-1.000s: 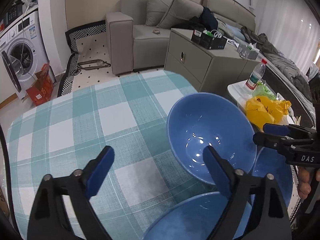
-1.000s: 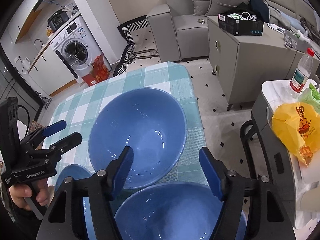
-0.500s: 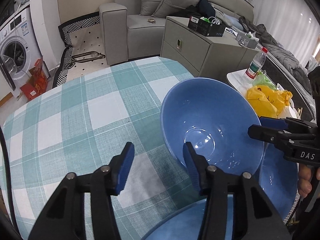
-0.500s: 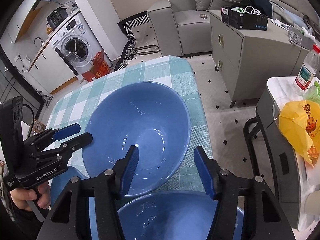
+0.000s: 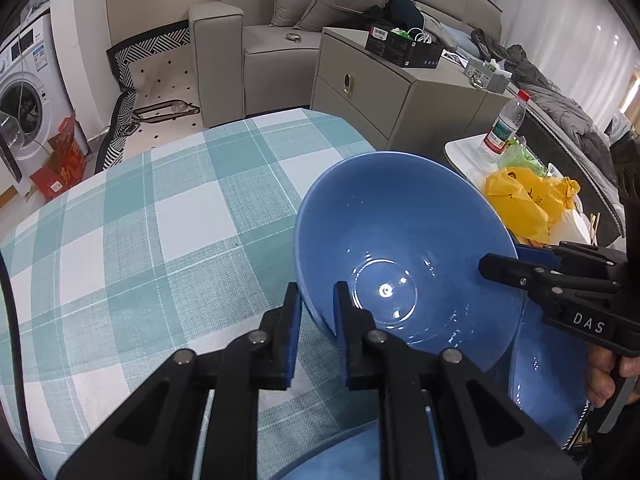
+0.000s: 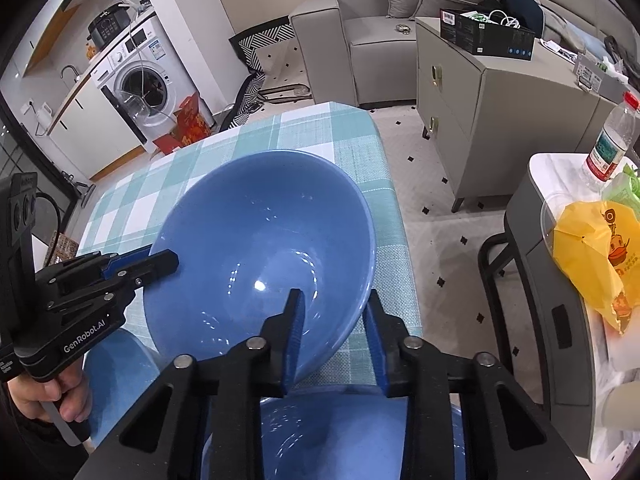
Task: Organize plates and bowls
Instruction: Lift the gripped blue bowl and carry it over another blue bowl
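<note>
A large blue bowl (image 5: 400,240) (image 6: 260,240) sits on the teal checked tablecloth (image 5: 160,240). My left gripper (image 5: 318,304) is shut on its near left rim, one finger inside and one outside. My right gripper (image 6: 334,308) straddles the opposite rim. Its jaws are closing, with the pads against the bowl's wall on both sides. From the left wrist view the right gripper (image 5: 504,268) shows pinching that rim. A second blue bowl (image 6: 340,432) (image 5: 552,380) lies just below the right gripper. A third blue bowl (image 6: 120,360) (image 5: 340,452) lies under the left gripper.
The table's right edge (image 6: 394,216) drops to the floor beside the bowl. A grey cabinet (image 6: 492,92) and a sofa (image 5: 280,52) stand beyond. A side table (image 6: 560,280) holds a yellow bag (image 6: 592,248) and a water bottle (image 6: 608,144). A washing machine (image 6: 148,88) stands at the far left.
Both grippers' jaws have drawn in from wide apart onto the big bowl's rim. The left gripper came forward and down to the rim; the right one stayed put.
</note>
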The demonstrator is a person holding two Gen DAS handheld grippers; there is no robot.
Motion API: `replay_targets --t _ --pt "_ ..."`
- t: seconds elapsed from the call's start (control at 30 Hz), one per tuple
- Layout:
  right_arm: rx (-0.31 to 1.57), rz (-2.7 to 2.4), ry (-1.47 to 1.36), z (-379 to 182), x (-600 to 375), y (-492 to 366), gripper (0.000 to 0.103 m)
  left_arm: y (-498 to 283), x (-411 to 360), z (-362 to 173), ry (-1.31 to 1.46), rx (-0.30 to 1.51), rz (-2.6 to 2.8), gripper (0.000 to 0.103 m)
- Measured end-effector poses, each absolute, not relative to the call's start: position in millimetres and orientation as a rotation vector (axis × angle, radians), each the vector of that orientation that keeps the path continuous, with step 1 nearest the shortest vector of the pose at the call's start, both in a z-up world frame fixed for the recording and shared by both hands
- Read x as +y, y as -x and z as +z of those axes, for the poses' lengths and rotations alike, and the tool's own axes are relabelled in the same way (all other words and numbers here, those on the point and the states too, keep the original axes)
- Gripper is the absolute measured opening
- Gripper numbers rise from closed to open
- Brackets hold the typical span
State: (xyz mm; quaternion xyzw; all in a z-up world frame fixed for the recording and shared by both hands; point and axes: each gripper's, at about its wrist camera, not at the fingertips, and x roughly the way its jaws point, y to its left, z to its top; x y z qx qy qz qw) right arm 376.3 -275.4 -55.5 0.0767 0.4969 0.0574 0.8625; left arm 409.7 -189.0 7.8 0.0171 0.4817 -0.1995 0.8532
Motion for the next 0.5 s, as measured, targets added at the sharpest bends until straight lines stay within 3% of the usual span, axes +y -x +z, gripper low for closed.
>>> replay_targets --t 0.5 --pt "1.034 0.112 -0.121 -54.2 -268.7 -376.8 0.028 -409.3 -186.4 7.3 -0.047 1.008 -0.401 0.013"
